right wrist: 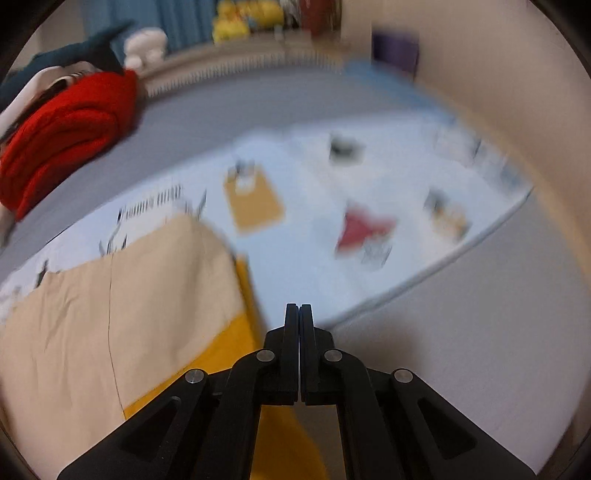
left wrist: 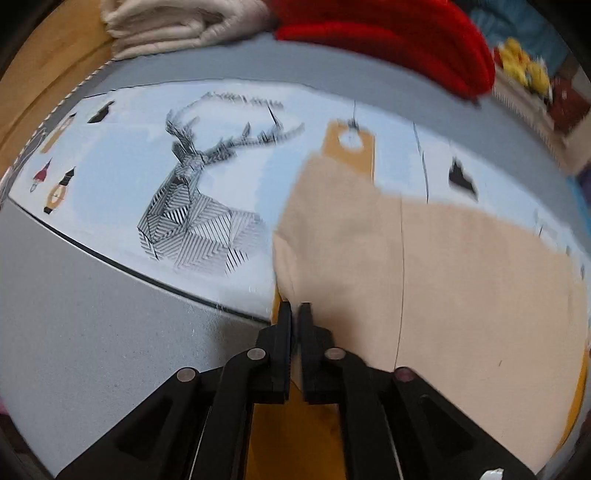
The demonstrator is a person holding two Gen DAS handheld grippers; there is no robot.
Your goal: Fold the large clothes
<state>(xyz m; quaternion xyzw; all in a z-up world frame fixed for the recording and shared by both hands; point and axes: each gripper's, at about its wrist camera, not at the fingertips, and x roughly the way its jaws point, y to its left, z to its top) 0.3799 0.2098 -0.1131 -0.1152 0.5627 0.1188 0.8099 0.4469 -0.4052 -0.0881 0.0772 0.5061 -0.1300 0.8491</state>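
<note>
Pinching the near-left edge of the beige garment (left wrist: 424, 258), the left gripper (left wrist: 294, 308) has its jaws drawn almost together, a thin fold of cloth caught between the fingertips (left wrist: 284, 314). That garment is our landmark, and it lies flat on a pale blue printed sheet (left wrist: 122, 177), its mustard-yellow inner side (left wrist: 295, 435) peeking out beneath the near hem. Left of the garment, a striped black-and-white deer head (left wrist: 195, 206) is printed on the sheet, and further left again sit small light-bulb prints (left wrist: 59, 190). Beyond the garment's far edge a mustard tag-shaped print (left wrist: 351, 147) pokes out. Behind all that, on the grey bedding (left wrist: 74, 350), a folded white blanket (left wrist: 177, 26) sits far left of the garment and a folded red blanket (left wrist: 399, 40) lies straight beyond it.

Over to the right wrist view, and it is badly motion-blurred! The same beige garment (right wrist: 110, 314) fills the lower left, yellow lining (right wrist: 229, 354) showing along its right edge. The right gripper (right wrist: 298, 310) sits just off the garment's right edge, jaws pressed fully together, and whether any cloth is caught between them cannot be told. Beyond the garment, the red blanket (right wrist: 62, 136) again, with yellow plush toys (right wrist: 243, 16) on the shelf farther back.
</note>
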